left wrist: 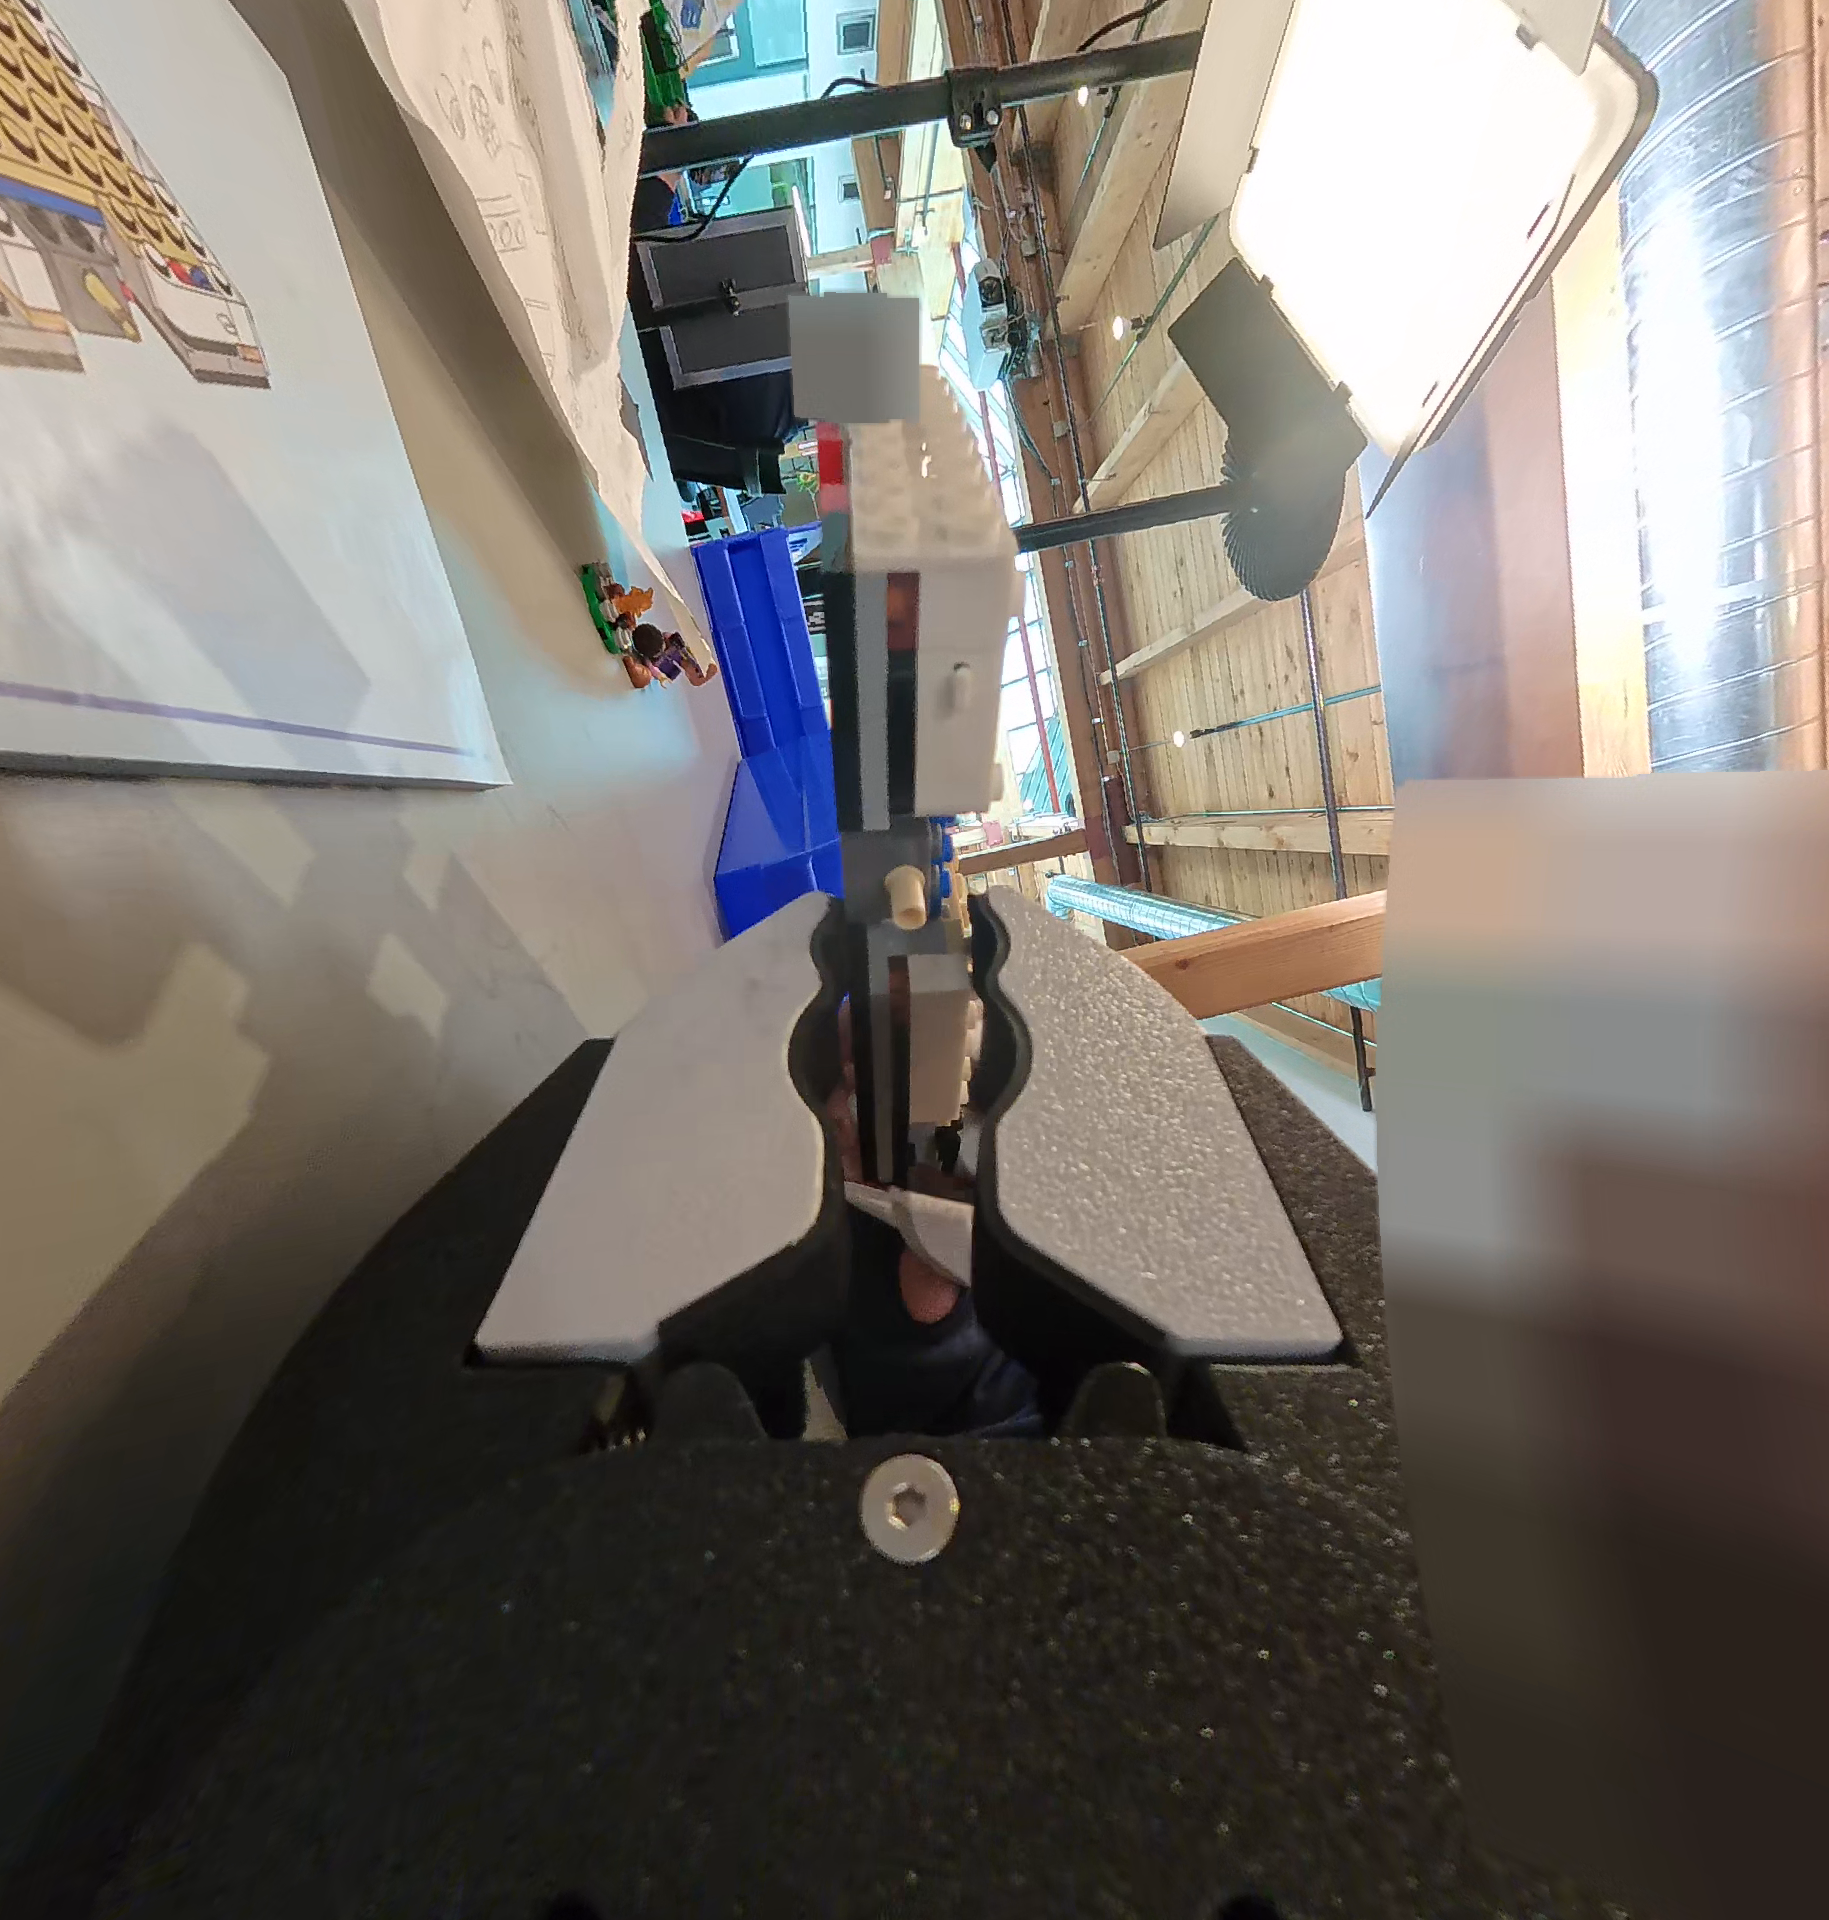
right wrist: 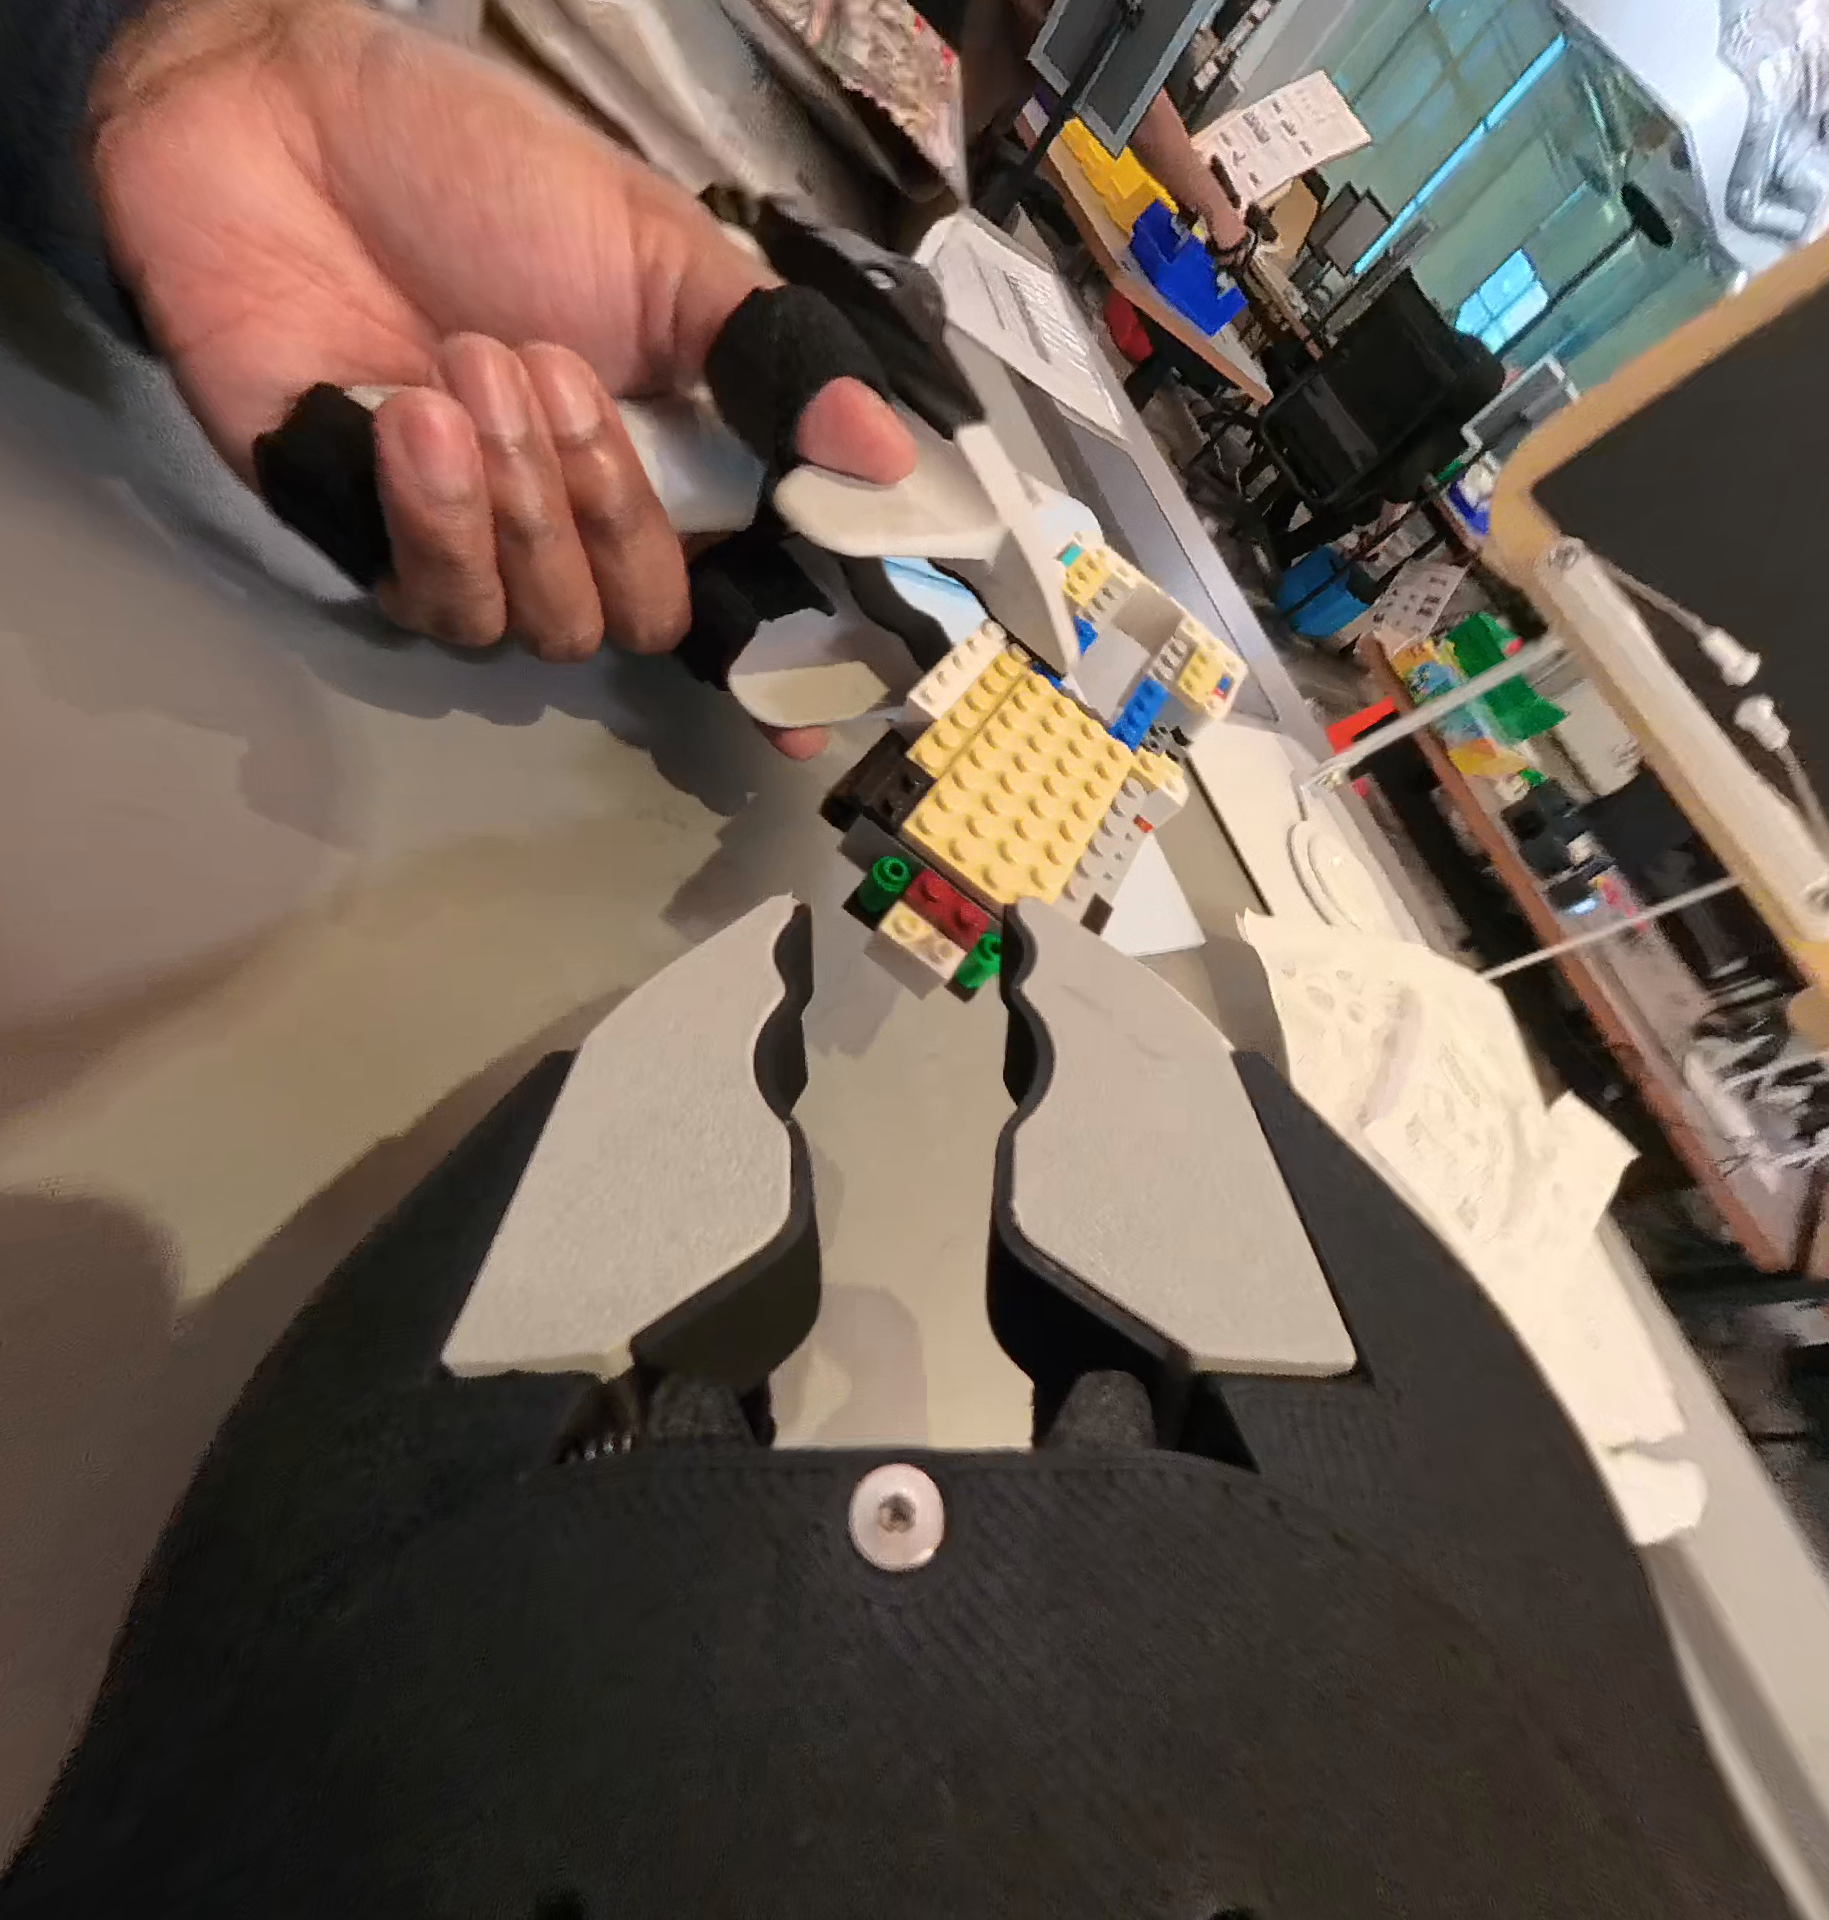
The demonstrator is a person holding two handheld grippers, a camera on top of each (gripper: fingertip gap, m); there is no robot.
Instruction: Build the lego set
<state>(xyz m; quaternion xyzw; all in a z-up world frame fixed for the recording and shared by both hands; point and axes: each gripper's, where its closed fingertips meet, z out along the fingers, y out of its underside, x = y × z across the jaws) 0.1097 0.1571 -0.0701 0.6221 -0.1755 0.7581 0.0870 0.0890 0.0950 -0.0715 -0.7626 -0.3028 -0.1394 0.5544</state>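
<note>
Left hand-held gripper (left wrist: 902, 914) clamping brick model (left wrist: 925, 582); right hand-held gripper (right wrist: 905, 920) open beside it

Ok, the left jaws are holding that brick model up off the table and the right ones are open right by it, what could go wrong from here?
1. The left gripper clamps only one end of the brick model; most of it overhangs, so it might twist or slip.
2. The open right gripper sits almost against the small green, red and white bricks; a nudge could pop them off.
3. Loosened pieces could drop to the table.
</note>
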